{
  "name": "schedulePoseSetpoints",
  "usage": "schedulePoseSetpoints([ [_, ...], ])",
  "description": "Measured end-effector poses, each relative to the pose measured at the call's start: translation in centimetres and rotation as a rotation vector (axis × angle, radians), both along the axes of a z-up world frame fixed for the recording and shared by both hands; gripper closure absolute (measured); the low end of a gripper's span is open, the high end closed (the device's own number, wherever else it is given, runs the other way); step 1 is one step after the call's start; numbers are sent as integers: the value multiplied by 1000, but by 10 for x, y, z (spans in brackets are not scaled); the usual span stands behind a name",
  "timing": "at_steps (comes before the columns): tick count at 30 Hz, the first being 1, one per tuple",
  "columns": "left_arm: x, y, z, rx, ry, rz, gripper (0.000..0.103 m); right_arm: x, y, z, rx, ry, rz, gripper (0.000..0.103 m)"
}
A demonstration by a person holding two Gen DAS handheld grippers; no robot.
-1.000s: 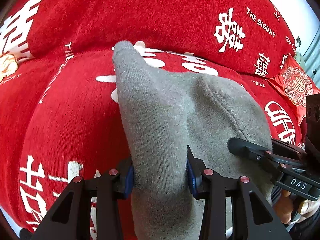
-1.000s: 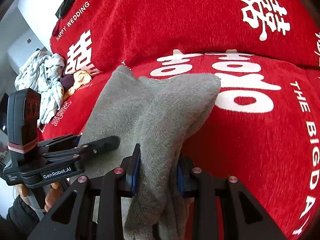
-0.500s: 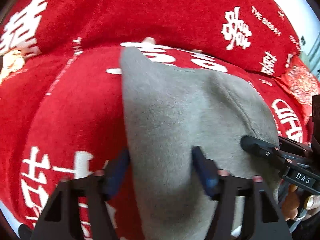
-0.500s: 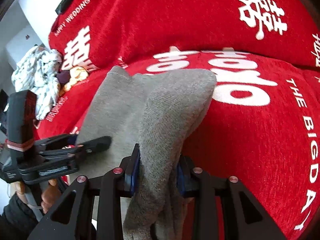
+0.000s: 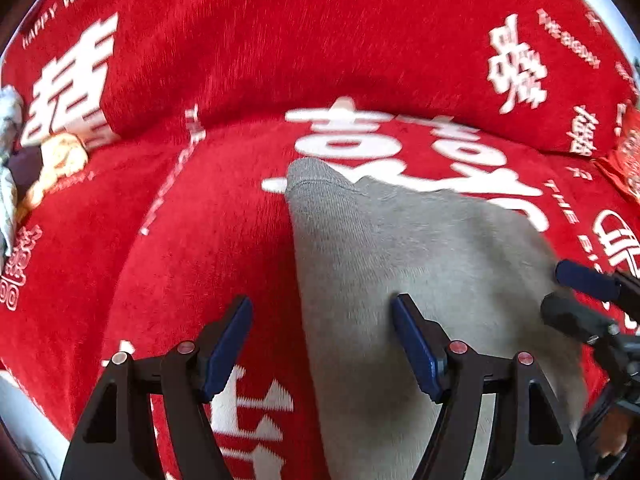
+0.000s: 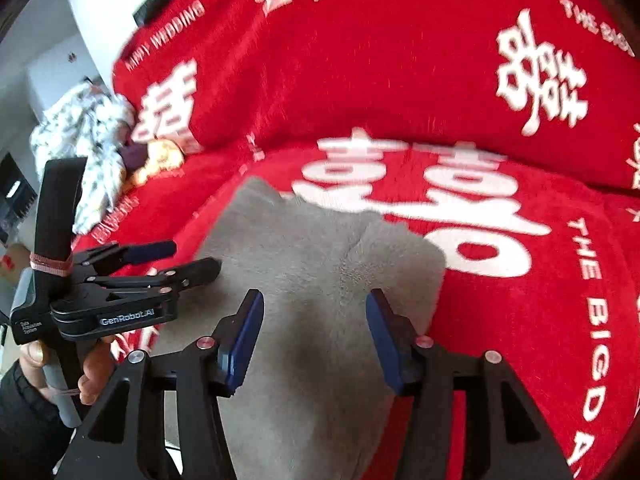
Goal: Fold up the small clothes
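Note:
A grey knitted garment (image 5: 404, 264) lies spread on the red sofa seat; it also shows in the right wrist view (image 6: 316, 280). My left gripper (image 5: 322, 336) is open, its jaws straddling the garment's left edge without gripping it. My right gripper (image 6: 314, 332) is open above the garment's near part. The left gripper shows in the right wrist view (image 6: 184, 258) at the garment's left edge. The right gripper shows in the left wrist view (image 5: 576, 292) at the garment's right side.
The sofa is covered in red cloth (image 5: 200, 240) with white characters, seat and backrest. A pile of other clothes (image 6: 84, 140) lies at the sofa's left end. A red patterned cushion (image 5: 628, 156) sits at the right.
Both grippers have opened and let go of the grey garment. It has dropped flat onto the seat, and both grippers have drawn back from it.

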State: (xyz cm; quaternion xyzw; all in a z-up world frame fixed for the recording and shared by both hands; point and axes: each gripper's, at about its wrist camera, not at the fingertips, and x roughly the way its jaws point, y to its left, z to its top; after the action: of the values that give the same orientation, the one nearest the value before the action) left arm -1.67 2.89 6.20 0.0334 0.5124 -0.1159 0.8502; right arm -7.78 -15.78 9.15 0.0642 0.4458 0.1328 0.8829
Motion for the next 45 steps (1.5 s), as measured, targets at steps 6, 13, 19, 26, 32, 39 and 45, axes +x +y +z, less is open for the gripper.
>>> schedulePoseSetpoints([
  [6, 18, -3, -22, 4, 56, -11, 24, 36, -15, -41, 8, 102, -49, 46],
  [13, -13, 5, 2, -29, 7, -17, 23, 4, -1, -9, -28, 36, -2, 46],
  [19, -63, 17, 13, -31, -28, -39, 23, -60, 34, 11, -54, -16, 139, 46],
  [26, -94, 25, 0, -24, -53, -31, 22, -97, 35, -28, -90, 6, 150, 46],
  [32, -97, 32, -6, -38, -63, -25, 13, -107, 20, -39, -60, 23, 146, 46],
  [39, -107, 40, 10, -18, -81, 2, 7, -119, 21, -31, -147, 17, 160, 46],
  [45, -125, 19, 36, 15, -133, -40, 7, -125, 40, -3, -274, -26, 175, 30],
])
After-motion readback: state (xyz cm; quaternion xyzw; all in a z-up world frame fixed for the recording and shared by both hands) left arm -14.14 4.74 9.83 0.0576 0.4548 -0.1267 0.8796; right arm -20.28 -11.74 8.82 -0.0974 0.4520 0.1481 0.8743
